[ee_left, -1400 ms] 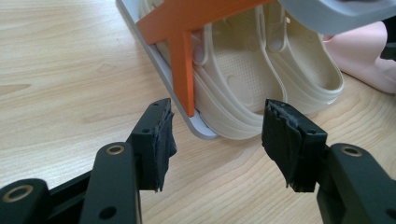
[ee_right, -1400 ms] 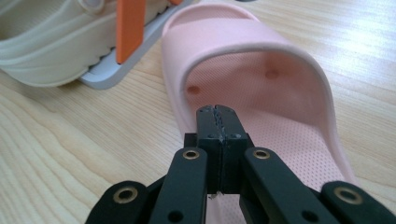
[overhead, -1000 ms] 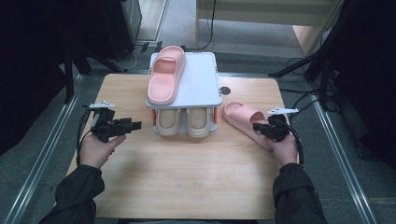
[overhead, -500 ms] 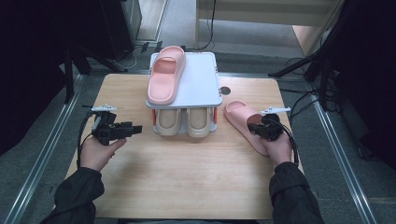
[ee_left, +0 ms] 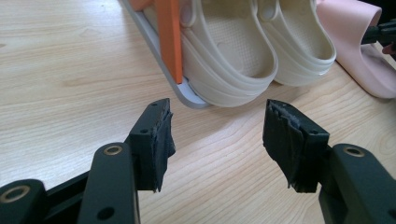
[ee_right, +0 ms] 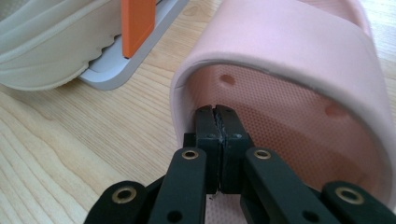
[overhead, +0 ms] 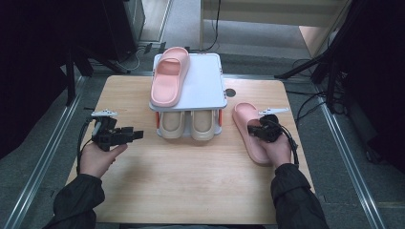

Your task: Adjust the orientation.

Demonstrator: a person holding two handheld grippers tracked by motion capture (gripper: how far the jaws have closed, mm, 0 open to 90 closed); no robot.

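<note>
Enclosing right tool point(ee_right: 215, 122), pink slipper point(ee_right: 299, 60)

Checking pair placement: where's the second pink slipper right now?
High view: the second pink slipper lies on the table, right of the shoe rack, with the right tool over it.

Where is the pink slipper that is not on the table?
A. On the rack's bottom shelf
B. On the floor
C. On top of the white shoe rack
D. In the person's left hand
C. In the high view, the pink slipper lies on the flat top of the white shoe rack, above the two beige slippers on the shelf below.
</note>
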